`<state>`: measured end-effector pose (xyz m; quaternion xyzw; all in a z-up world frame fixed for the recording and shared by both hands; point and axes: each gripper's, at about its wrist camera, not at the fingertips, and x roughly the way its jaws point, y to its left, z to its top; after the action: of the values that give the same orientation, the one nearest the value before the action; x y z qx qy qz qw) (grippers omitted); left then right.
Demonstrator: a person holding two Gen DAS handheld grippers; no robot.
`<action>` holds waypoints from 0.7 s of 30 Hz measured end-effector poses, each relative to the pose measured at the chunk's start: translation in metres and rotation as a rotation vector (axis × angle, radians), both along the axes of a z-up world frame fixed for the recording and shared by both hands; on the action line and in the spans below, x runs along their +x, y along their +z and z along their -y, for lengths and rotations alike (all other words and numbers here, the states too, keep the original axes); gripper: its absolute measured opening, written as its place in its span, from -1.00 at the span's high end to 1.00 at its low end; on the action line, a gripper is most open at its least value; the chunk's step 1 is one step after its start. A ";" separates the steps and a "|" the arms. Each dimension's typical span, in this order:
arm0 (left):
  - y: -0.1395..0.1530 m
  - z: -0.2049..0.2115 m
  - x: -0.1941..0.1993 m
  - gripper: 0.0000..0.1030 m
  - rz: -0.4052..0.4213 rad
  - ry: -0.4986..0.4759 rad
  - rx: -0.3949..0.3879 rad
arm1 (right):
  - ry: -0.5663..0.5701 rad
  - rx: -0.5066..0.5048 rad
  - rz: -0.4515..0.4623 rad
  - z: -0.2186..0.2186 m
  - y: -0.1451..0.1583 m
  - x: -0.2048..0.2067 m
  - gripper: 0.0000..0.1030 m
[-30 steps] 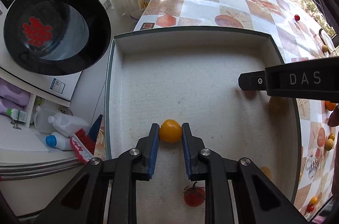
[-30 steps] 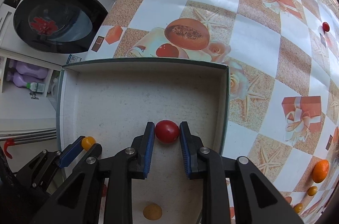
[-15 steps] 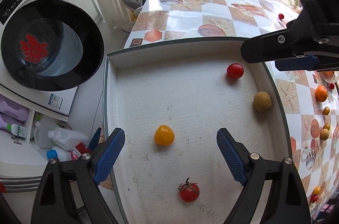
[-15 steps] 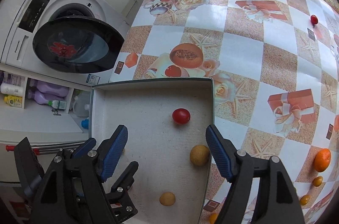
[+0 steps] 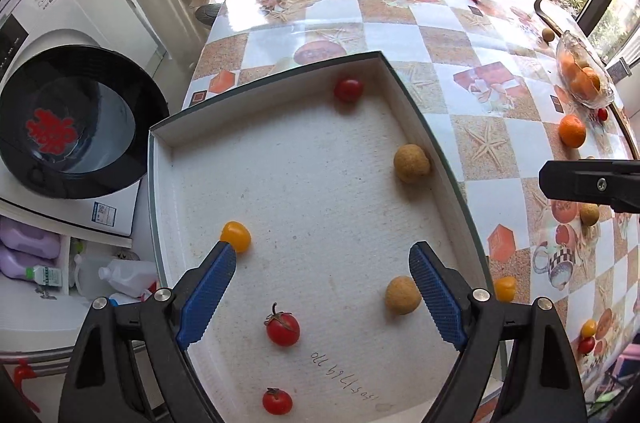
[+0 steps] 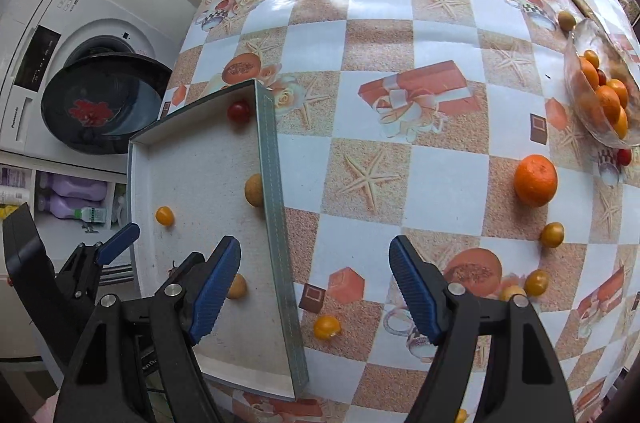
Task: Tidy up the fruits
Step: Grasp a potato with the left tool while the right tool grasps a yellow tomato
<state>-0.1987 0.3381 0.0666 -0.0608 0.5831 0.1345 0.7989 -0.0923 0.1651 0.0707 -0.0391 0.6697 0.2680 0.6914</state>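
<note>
Left wrist view: tray [image 5: 160, 159] at frame centre holds six fruits — three red tomatoes [image 5: 283, 329], one yellow tomato [image 5: 236, 236], two tan round fruits [image 5: 411, 163]. Left gripper [image 5: 320, 297] spread wide, empty, above the tray. Right gripper [image 6: 314, 289] likewise agape, empty — orange [image 6: 535, 174] at right, glass bowl [image 6: 576, 91] upper right.

The tray [image 5: 448, 159] floor lay bare in its middle, fruit scattered near its walls; on the table [image 6: 400, 35], open cloth stretched between the tray's right wall and the orange [image 6: 535, 180]
</note>
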 end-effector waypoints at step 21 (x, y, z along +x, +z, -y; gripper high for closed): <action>0.005 0.144 0.033 -0.73 -0.027 -0.292 -0.052 | -0.122 -0.207 -0.065 0.169 -0.035 -0.067 -0.55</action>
<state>-0.1660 0.1940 0.0711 0.0058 0.5995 0.0028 0.8004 -0.1597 -0.0041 0.0361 -0.0608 0.7169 0.1560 0.6767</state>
